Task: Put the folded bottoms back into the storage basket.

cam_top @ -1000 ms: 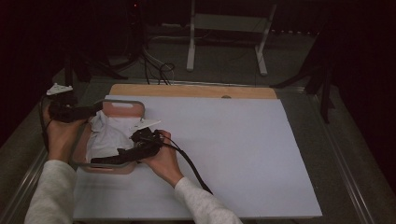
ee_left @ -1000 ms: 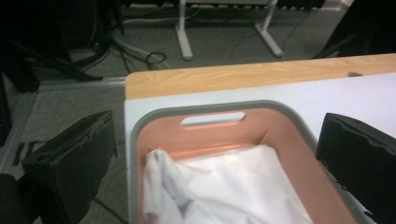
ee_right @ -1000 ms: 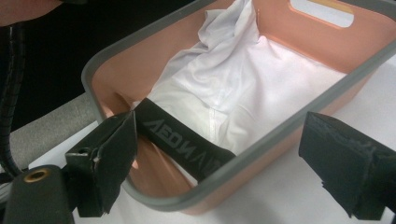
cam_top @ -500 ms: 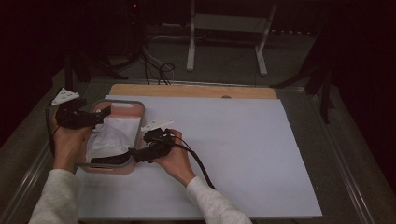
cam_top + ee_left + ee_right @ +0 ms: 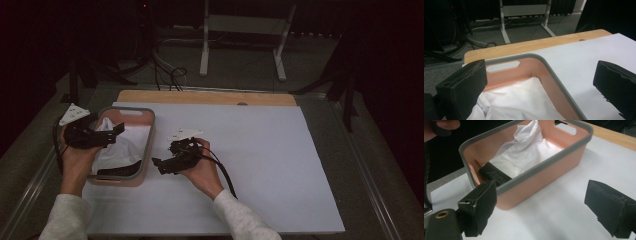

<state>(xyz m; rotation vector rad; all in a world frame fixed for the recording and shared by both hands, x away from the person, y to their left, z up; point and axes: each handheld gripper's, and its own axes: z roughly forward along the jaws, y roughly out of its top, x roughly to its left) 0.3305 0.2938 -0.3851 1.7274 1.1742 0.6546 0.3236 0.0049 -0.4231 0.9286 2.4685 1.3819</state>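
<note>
Left gripper (image 5: 541, 85) over near end of pink bin (image 5: 544, 75), jaws spread wide, nothing between them. Left jaw above white cloth (image 5: 524, 100) lying inside bin; right jaw above white table cover (image 5: 586, 55). Grey rim curved round bin's corner. Slot handle (image 5: 502, 66) cut in far wall. Wooden table edge (image 5: 531, 46) beyond. White stand legs (image 5: 524, 15) and cables (image 5: 477, 42) on grey floor behind.

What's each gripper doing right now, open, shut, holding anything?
Left gripper: open, empty, over the white garment in the pink bin.
Right gripper: open, empty, beside the bin.
</note>
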